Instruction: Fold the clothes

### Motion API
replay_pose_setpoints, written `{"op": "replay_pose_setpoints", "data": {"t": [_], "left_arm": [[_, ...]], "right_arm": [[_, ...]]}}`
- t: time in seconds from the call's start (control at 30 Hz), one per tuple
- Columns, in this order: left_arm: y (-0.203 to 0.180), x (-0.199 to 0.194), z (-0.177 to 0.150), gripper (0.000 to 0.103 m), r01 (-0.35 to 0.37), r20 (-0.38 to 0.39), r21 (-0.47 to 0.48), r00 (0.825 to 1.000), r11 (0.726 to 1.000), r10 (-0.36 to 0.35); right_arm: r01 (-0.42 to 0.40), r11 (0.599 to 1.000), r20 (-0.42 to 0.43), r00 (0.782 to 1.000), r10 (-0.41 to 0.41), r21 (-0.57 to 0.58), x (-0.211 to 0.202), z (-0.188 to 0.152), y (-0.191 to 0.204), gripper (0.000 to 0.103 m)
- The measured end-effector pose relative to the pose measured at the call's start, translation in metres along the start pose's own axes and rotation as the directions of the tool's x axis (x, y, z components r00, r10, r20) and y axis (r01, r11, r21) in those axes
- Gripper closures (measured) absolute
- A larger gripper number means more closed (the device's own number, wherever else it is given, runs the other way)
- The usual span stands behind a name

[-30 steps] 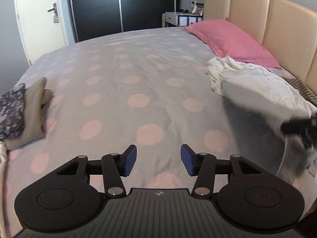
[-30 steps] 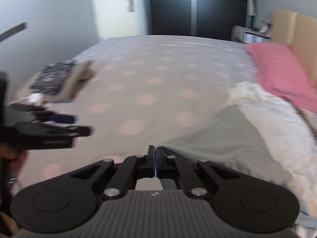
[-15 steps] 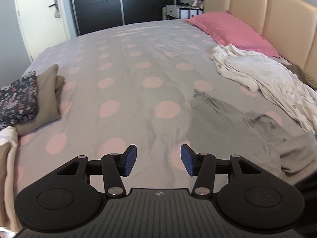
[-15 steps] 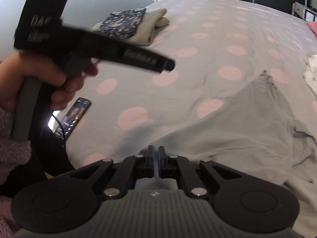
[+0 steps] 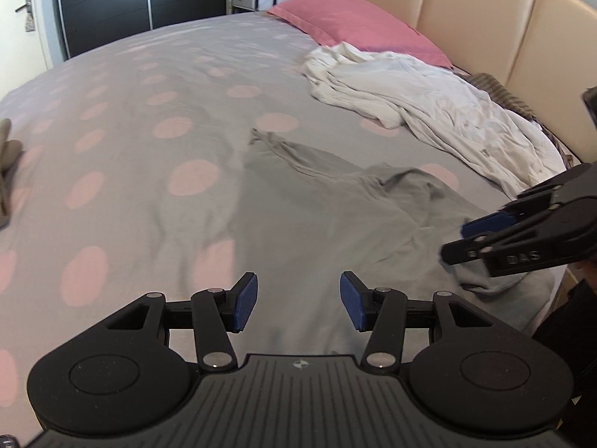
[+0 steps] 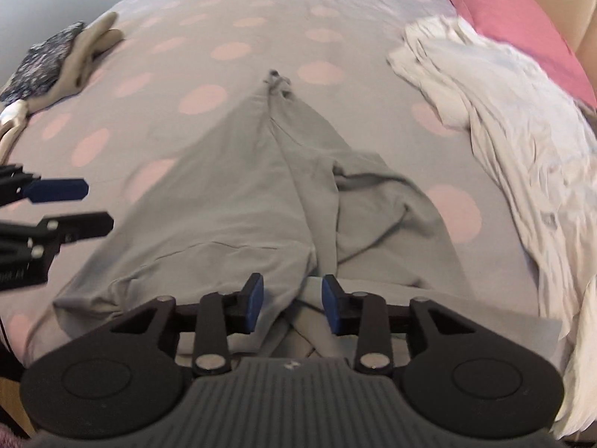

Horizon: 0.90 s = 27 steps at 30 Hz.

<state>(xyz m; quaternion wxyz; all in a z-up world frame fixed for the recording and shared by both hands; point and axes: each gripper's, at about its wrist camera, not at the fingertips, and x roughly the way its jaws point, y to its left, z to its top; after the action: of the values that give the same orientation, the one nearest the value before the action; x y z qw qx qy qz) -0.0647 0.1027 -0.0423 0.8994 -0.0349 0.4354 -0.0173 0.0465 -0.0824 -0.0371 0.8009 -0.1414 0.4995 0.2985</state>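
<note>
A grey garment lies crumpled on the polka-dot bed, its far end bunched to a point; it also shows in the left wrist view. My right gripper is open just above the garment's near edge, with cloth between and under its fingers but not pinched. It appears from the side in the left wrist view. My left gripper is open and empty over the garment's left part; it shows at the left edge of the right wrist view.
A pile of white clothes lies to the right, by a pink pillow and a beige headboard. Folded beige and floral clothes sit at the bed's left edge. A dark wardrobe stands beyond.
My right gripper has opened and let go of the grey garment, which now lies spread on the bed. Both grippers have moved over the near edge of the bed.
</note>
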Motion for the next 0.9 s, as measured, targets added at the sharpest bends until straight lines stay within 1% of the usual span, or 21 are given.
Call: {"op": "replay_pose_setpoints", "data": {"t": [0.1,0.17,0.2,0.33,0.4,0.5,0.53,0.6,0.67,0.7,0.73,0.77,0.8,0.87,0.9], "left_arm": [[-0.005,0.010,0.003,0.055,0.049,-0.010,-0.035,0.999,0.998,-0.050],[-0.004,0.014,0.007,0.055,0.078,-0.013,-0.068,0.997,0.995,-0.079],[-0.003,0.015,0.010,0.055,0.082,-0.014,-0.085,0.996,0.993,-0.084],[0.001,0.013,0.022,0.055,0.094,-0.012,-0.115,0.995,0.989,-0.096],[0.004,0.012,0.026,0.055,0.126,-0.017,-0.134,0.991,0.983,-0.129],[0.005,0.012,0.031,0.050,0.177,-0.039,-0.159,0.982,0.971,-0.185],[0.004,0.014,0.031,0.050,0.174,-0.054,-0.156,0.981,0.972,-0.184],[0.002,0.020,0.030,0.050,0.124,-0.097,-0.146,0.986,0.982,-0.139],[0.005,0.028,0.027,0.060,0.094,-0.130,-0.151,0.985,0.984,-0.114],[0.008,0.030,0.025,0.076,0.088,-0.139,-0.160,0.984,0.983,-0.111],[0.011,0.032,0.023,0.084,0.086,-0.145,-0.170,0.983,0.982,-0.111],[0.015,0.033,0.021,0.086,0.077,-0.148,-0.176,0.983,0.981,-0.104],[0.019,0.034,0.020,0.093,0.066,-0.150,-0.179,0.984,0.982,-0.093],[0.028,0.033,0.020,0.096,0.042,-0.152,-0.184,0.986,0.982,-0.071],[0.033,0.032,0.019,0.097,0.031,-0.152,-0.187,0.987,0.982,-0.060]], "right_arm": [[-0.048,0.998,-0.020,0.999,0.049,0.035,0.013,-0.002,-0.005,0.066],[-0.073,0.996,-0.033,0.997,0.074,0.046,0.019,-0.001,-0.007,0.096],[-0.080,0.996,-0.026,0.996,0.081,0.037,0.020,0.001,-0.006,0.096],[-0.160,0.986,0.005,0.987,0.160,-0.057,0.011,-0.006,0.017,0.097],[-0.199,0.974,0.017,0.979,0.202,-0.106,0.006,-0.010,0.028,0.097],[-0.255,0.950,0.032,0.964,0.264,-0.179,-0.002,-0.016,0.046,0.098],[-0.272,0.940,0.036,0.958,0.285,-0.204,-0.004,-0.018,0.051,0.098],[-0.306,0.918,0.042,0.944,0.327,-0.253,-0.009,-0.021,0.063,0.098],[-0.338,0.892,0.046,0.929,0.368,-0.301,-0.014,-0.025,0.074,0.098],[-0.338,0.886,0.045,0.928,0.370,-0.318,-0.016,-0.027,0.078,0.098],[-0.330,0.886,0.042,0.931,0.363,-0.327,-0.016,-0.027,0.078,0.098],[-0.322,0.886,0.039,0.934,0.355,-0.334,-0.016,-0.028,0.079,0.097],[-0.314,0.886,0.037,0.937,0.346,-0.341,-0.017,-0.028,0.079,0.097],[-0.314,0.892,0.041,0.938,0.345,-0.325,-0.019,-0.028,0.073,0.092],[-0.315,0.895,0.044,0.937,0.346,-0.315,-0.020,-0.027,0.070,0.092]]}}
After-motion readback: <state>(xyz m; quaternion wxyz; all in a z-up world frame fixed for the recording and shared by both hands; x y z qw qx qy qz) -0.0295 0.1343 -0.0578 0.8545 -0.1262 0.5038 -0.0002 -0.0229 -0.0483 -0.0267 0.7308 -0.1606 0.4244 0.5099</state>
